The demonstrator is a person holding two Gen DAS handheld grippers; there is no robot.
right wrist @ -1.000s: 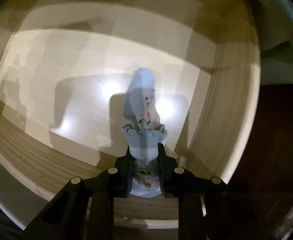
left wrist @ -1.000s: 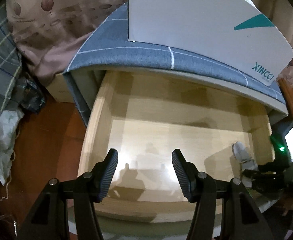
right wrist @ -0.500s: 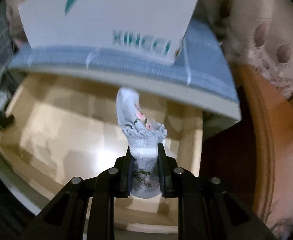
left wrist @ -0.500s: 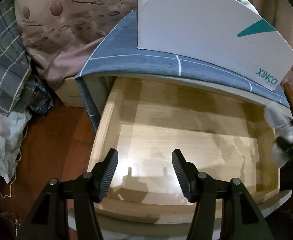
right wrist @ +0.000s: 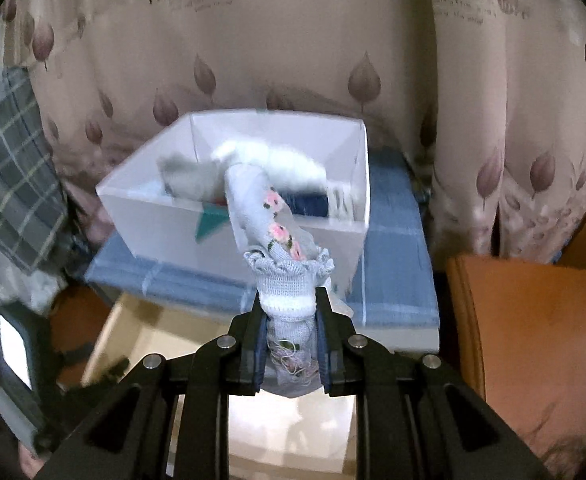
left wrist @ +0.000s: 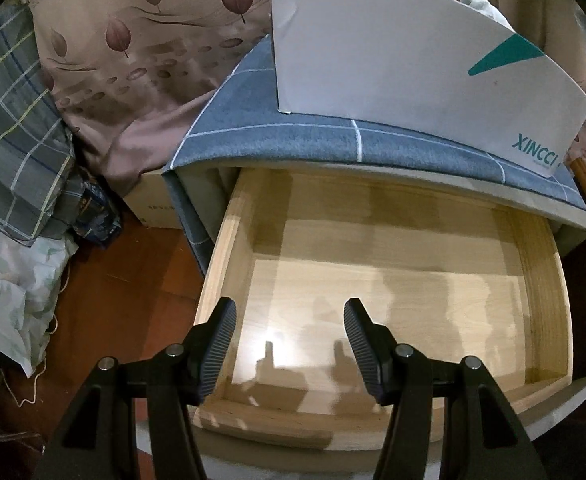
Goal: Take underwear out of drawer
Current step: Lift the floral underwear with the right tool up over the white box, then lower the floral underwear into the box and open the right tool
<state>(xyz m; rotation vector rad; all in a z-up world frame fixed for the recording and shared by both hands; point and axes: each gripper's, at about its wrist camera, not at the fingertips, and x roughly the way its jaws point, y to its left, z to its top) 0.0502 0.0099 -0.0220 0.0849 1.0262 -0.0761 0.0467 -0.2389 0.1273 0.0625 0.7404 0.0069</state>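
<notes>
My right gripper (right wrist: pixel 289 312) is shut on a rolled pale-blue garment (right wrist: pixel 269 224) with a frilled cuff and pink flowers. It holds it high above the open wooden drawer (right wrist: pixel 133 332), its far end pointing into the open white box (right wrist: pixel 141 204). My left gripper (left wrist: pixel 289 340) is open and empty, low over the front of the drawer (left wrist: pixel 229 264), whose floor shows bare. The right gripper is not in the left wrist view.
The white XINCCI box (left wrist: pixel 413 68) stands on the blue checked cloth (left wrist: pixel 293 140) over the cabinet and holds several folded clothes (right wrist: pixel 277 160). Leaf-patterned curtains (right wrist: pixel 293 40) hang behind. Plaid fabric (left wrist: pixel 9 120) and bags lie left on the red floor. An orange wooden surface (right wrist: pixel 533 340) stands right.
My right gripper has lifted the garment out of the drawer and up towards the white box. My left gripper has drawn back slightly and stays open.
</notes>
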